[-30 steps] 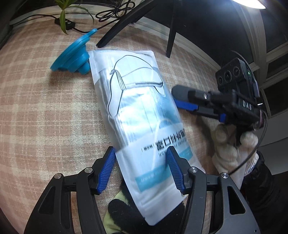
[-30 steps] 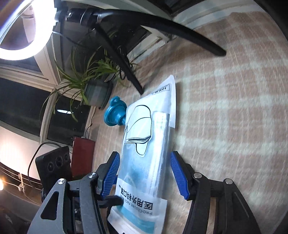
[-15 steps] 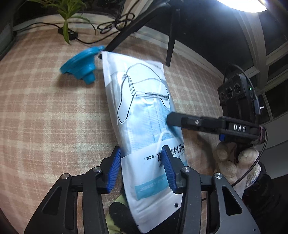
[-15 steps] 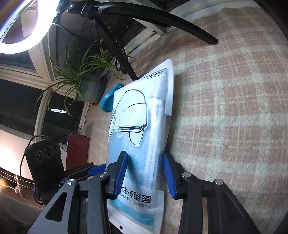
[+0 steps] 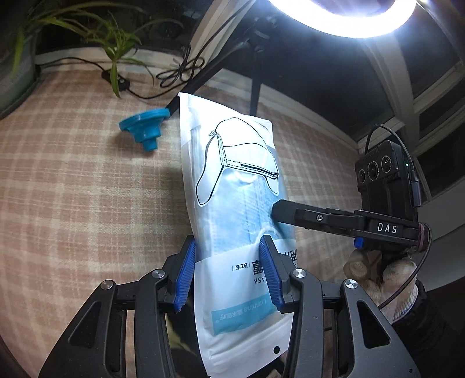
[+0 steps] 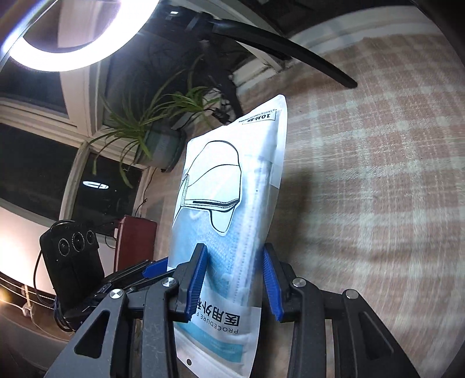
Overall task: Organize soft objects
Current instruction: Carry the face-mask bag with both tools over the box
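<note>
Checked pink-and-cream cloth (image 5: 72,203) covers the table, with a ring light (image 5: 343,20) overhead and a blue funnel-shaped piece (image 5: 144,128) lying near the far edge. From the left wrist, the left gripper (image 5: 228,272) has its blue pads closed on the lower part of the mask packet (image 5: 232,180), which stands lifted off the cloth; the right gripper (image 5: 279,209) pinches the packet's side edge, probably to steady the floppy bag.

From the right wrist, the right gripper (image 6: 234,279) clamps the mask packet (image 6: 232,186) around the thick stack inside, likely for a firmer hold. A potted plant (image 6: 157,128) stands behind.
</note>
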`<state>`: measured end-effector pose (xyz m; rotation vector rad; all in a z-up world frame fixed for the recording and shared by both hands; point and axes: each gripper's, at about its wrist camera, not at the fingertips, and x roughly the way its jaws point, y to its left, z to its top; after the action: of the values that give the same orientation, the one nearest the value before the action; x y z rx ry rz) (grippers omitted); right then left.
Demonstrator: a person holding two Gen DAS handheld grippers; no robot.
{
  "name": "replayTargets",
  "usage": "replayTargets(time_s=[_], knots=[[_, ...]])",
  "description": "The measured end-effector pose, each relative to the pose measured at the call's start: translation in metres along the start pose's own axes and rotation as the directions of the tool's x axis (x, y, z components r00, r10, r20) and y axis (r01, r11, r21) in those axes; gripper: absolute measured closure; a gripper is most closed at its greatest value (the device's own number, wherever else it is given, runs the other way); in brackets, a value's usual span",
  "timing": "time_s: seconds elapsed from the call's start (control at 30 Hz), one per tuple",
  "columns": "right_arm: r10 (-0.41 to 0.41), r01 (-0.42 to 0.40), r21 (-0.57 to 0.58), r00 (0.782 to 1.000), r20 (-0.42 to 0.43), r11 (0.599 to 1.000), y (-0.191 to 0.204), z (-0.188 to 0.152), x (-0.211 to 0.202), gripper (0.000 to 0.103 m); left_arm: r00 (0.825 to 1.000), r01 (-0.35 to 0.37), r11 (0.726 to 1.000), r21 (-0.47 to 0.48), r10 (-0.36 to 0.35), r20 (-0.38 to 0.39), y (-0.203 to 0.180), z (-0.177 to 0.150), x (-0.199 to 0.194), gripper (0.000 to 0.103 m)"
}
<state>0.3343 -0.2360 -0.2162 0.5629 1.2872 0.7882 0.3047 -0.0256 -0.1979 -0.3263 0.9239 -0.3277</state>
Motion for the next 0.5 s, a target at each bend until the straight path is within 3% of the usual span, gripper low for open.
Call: replayTargets(time_s=[0.13, 0.23, 0.5], knots=[[-0.003, 0.004, -0.016, 1.0, 0.015, 1.0, 0.019, -0.009, -0.011, 0.069, 1.0, 0.002, 1.0, 0.01, -0.003, 0.03, -0.005, -0.015, -0.024, 0.061], [-0.007, 0.008, -0.032, 1.0, 0.023, 0.999, 0.037, -0.019, -0.017, 0.069, 0.998, -0.04, 0.999, -0.007, 0.04, 0.038, -0.007, -0.026, -0.043, 0.061], [-0.001, 0.003, -0.086, 1.0, 0.027, 0.996, 0.094, -0.04, -0.017, 0.069, 0.991, -0.073, 0.997, -0.032, 0.076, 0.112, -0.003, -0.048, -0.096, 0.061]])
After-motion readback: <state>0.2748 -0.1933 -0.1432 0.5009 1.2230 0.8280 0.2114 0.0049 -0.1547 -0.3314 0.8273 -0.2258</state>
